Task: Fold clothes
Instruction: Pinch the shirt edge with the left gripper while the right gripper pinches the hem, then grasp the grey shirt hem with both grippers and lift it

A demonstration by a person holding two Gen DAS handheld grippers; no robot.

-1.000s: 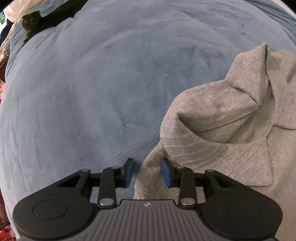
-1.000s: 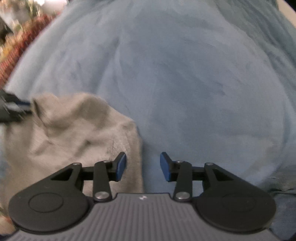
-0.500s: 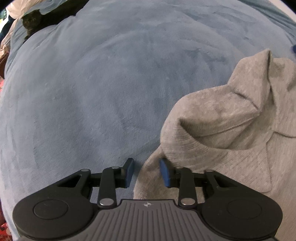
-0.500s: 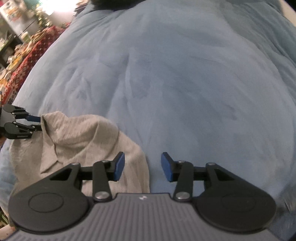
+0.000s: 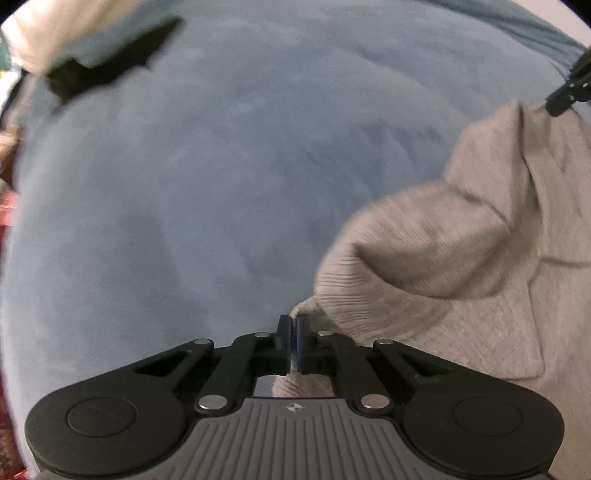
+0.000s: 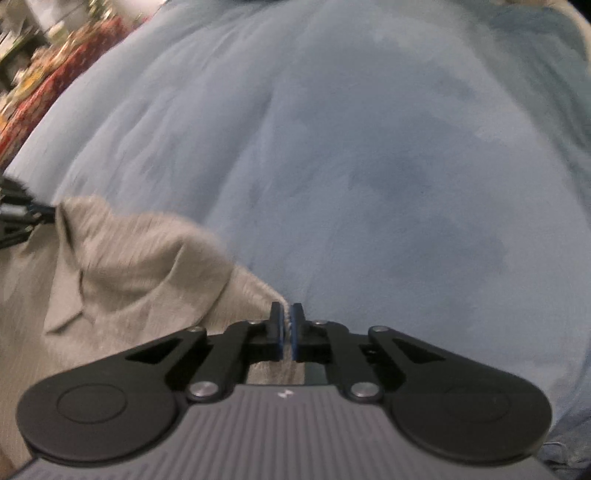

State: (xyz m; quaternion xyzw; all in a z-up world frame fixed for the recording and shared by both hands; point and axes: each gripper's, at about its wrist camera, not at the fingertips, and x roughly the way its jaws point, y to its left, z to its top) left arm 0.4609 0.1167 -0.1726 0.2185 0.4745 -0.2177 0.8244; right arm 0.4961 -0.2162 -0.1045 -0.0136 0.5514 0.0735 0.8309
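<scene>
A grey knit garment with a collar [image 5: 461,258] lies bunched on a blue plush blanket [image 5: 221,166]. My left gripper [image 5: 293,323] is shut on the garment's left edge. In the right wrist view the same garment [image 6: 129,266] fills the lower left, and my right gripper [image 6: 287,312] is shut on its right edge. Each gripper shows in the other's view: the right one at the far right [image 5: 569,92], the left one at the far left [image 6: 18,218]. Both views are blurred by motion.
The blue blanket [image 6: 369,147] covers the whole surface ahead. A dark item [image 5: 99,70] and a pale cloth [image 5: 74,26] lie at its far left corner. A red patterned cloth with clutter [image 6: 44,81] lies beyond the blanket's left edge.
Both grippers were open over the garment's edges; now both have shut on the fabric. The garment has shifted and the views blur with motion.
</scene>
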